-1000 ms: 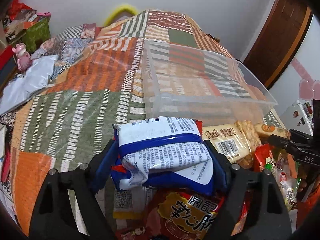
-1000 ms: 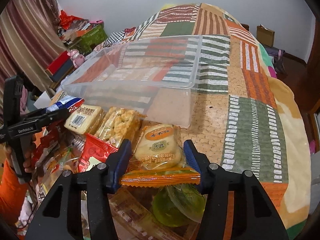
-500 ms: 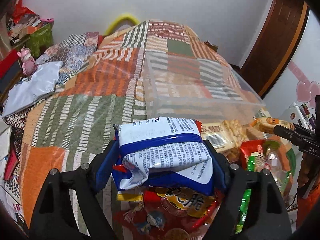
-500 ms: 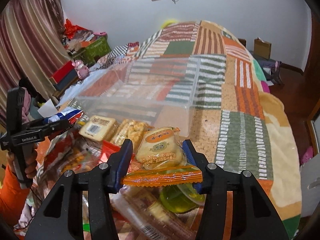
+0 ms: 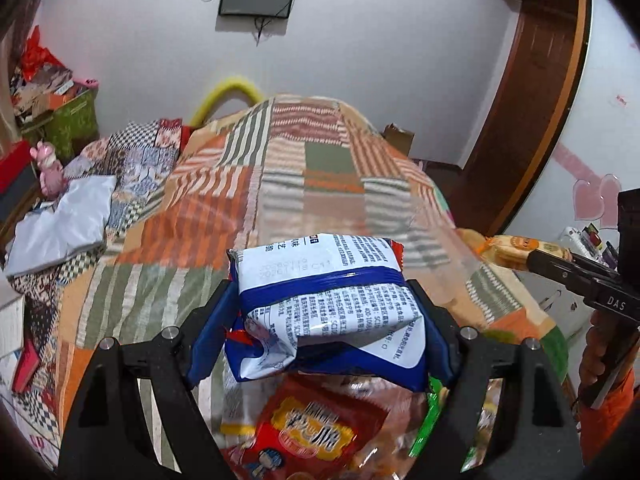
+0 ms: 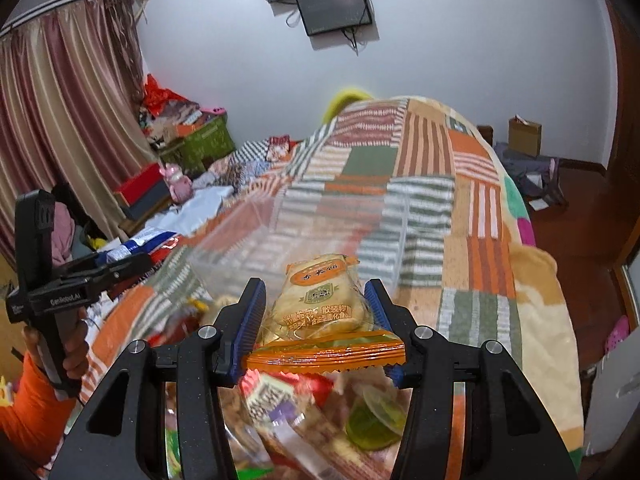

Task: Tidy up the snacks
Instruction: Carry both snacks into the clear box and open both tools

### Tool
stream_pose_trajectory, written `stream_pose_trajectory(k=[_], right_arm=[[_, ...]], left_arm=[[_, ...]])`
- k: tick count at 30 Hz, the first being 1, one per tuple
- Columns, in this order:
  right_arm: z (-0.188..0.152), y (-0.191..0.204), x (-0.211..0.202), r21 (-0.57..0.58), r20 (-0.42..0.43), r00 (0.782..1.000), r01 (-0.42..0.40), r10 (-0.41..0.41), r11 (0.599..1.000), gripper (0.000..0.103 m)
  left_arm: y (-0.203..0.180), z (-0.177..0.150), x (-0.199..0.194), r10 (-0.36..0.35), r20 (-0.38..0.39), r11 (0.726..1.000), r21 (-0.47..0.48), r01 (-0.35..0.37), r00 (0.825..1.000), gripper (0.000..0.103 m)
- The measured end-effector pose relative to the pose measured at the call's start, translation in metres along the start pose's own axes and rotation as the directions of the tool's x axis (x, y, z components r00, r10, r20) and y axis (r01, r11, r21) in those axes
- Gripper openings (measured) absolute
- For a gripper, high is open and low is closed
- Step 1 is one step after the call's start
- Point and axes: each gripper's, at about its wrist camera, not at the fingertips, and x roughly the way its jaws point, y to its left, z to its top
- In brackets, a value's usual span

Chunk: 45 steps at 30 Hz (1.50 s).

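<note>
Room: white walls are closing in a bedroom, a dark screen (image 6: 334,8) is hanging high on the far wall, striped curtains (image 6: 68,128) are falling down one side, and a brown wooden door frame (image 5: 532,120) is standing on the other.
Surface: a patchwork bedspread (image 5: 280,184) in orange, green and white stripes is covering the whole bed and carrying everything.
Bed's far side: a green box (image 6: 206,142), a red box (image 6: 140,188), a pink toy (image 5: 50,168) and a crumpled white bag (image 5: 64,224) are lying along the edge near the curtains.
Clear plastic bin (image 6: 304,236): it is sitting on the bedspread, near the middle of the bed, just beyond the pile; its contents are too blurred to tell.
Snack pile (image 6: 288,412): mixed packets are lying heaped at the bed's near edge, under both tools.
Left gripper (image 5: 324,320): its jaws are clenching a blue-and-white snack packet (image 5: 326,304), blue pads pressing both sides, above the pile.
Right gripper (image 6: 316,320): its jaws are grasping an orange-edged pastry packet (image 6: 320,312), lifted clear of the pile, in front of the bin.
Person: an orange sleeve (image 6: 28,412) is showing behind the left tool's handle.
</note>
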Motion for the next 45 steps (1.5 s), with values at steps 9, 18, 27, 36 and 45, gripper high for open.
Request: stream_pose_trajectory(k=[9, 18, 27, 36, 45], right_arm=[[0.019, 0.001, 0.026, -0.003, 0.007, 1.0, -0.006, 0.006, 1.0, 0.048], [0.022, -0.007, 0.069, -0.006, -0.084, 0.996, 0.03, -0.031, 1.0, 0.048], [0.02, -0.009, 0.107, -0.039, -0.168, 0.984, 0.061, -0.066, 0.997, 0.048], [0.015, -0.007, 0.127, -0.067, -0.226, 0.971, 0.064, -0.077, 0.996, 0.048], [0.014, -0.009, 0.129, -0.057, -0.26, 0.963, 0.064, -0.077, 0.996, 0.049]], left_arm=[[-0.009, 0.026, 0.026, -0.009, 0.008, 1.0, -0.001, 0.009, 1.0, 0.082], [-0.019, 0.033, 0.075, 0.008, -0.08, 0.999, 0.036, -0.005, 0.997, 0.082], [-0.027, 0.028, 0.122, 0.049, -0.173, 0.993, 0.113, -0.029, 0.984, 0.082], [-0.027, 0.028, 0.148, 0.041, -0.242, 0.994, 0.11, -0.015, 0.969, 0.082], [-0.018, 0.029, 0.157, 0.036, -0.274, 0.998, 0.051, -0.023, 0.961, 0.085]])
